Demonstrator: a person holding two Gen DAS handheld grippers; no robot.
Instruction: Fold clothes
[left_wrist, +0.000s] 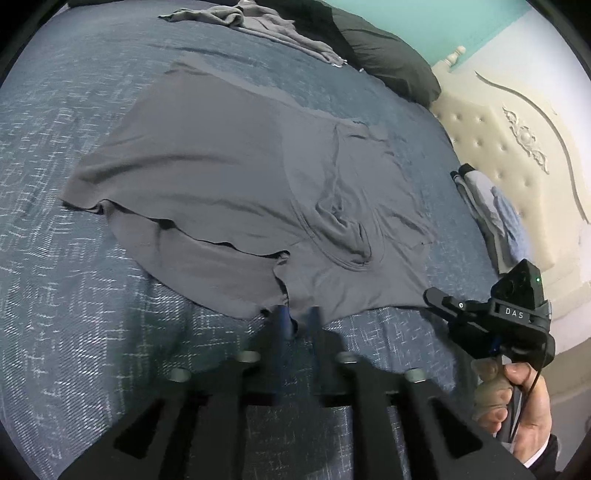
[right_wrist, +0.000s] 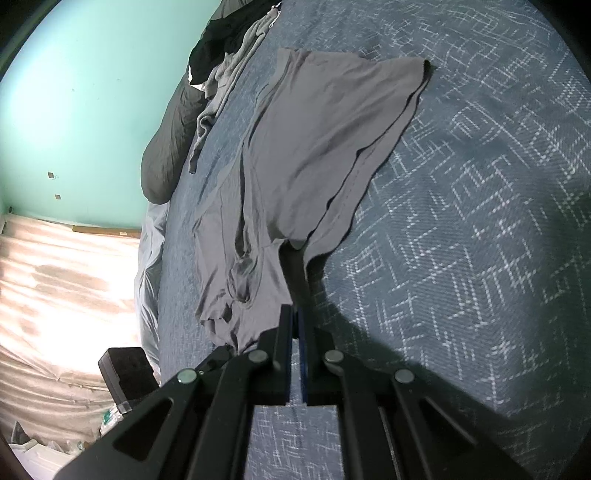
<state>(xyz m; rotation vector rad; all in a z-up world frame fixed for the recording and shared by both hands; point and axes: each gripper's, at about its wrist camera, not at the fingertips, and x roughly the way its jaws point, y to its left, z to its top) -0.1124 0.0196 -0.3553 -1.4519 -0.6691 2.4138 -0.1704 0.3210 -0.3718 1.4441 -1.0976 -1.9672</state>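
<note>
A grey garment (left_wrist: 229, 173) lies spread on the blue patterned bedspread (left_wrist: 66, 295), with a bunched fold near its middle. My left gripper (left_wrist: 297, 321) is at the garment's near edge, its jaws close together on a small piece of the hem. In the left wrist view my right gripper (left_wrist: 439, 299) is at the garment's right corner, held by a hand. In the right wrist view my right gripper (right_wrist: 297, 317) is shut on an edge of the same grey garment (right_wrist: 325, 140), which rises lifted from the jaws.
A second grey garment (left_wrist: 258, 26) lies crumpled at the far end of the bed beside a dark pillow (left_wrist: 391, 62). A cream tufted headboard (left_wrist: 517, 166) stands on the right, with folded bluish clothes (left_wrist: 498, 218) by it. A green wall (right_wrist: 74, 110) lies beyond.
</note>
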